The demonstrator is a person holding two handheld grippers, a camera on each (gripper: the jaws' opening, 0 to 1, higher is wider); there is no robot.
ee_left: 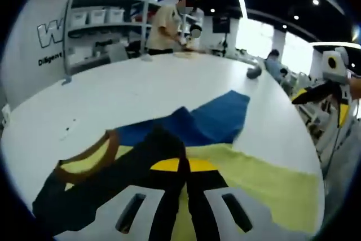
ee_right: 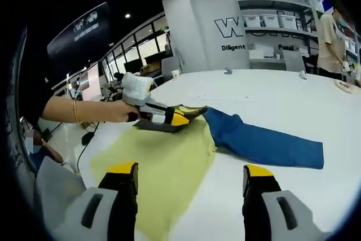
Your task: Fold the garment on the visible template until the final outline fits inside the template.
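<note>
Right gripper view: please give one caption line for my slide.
Open right tongs hover over a yellow garment with a blue sleeve while the left tongs pinch its collar.

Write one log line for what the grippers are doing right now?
left gripper: shut on garment's dark collar edge | right gripper: open above yellow body | blue sleeve: flat on table

A white table (ee_right: pixel 271 100) carries a yellow garment (ee_right: pixel 163 167) with blue sleeves.

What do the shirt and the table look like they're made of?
Garment: soft knit fabric, likely cotton, matte; it lies limp, yellow body, blue sleeve, dark collar area. Table: smooth white hard top, possibly laminate, faintly glossy. The left gripper pinches the fabric.
</note>
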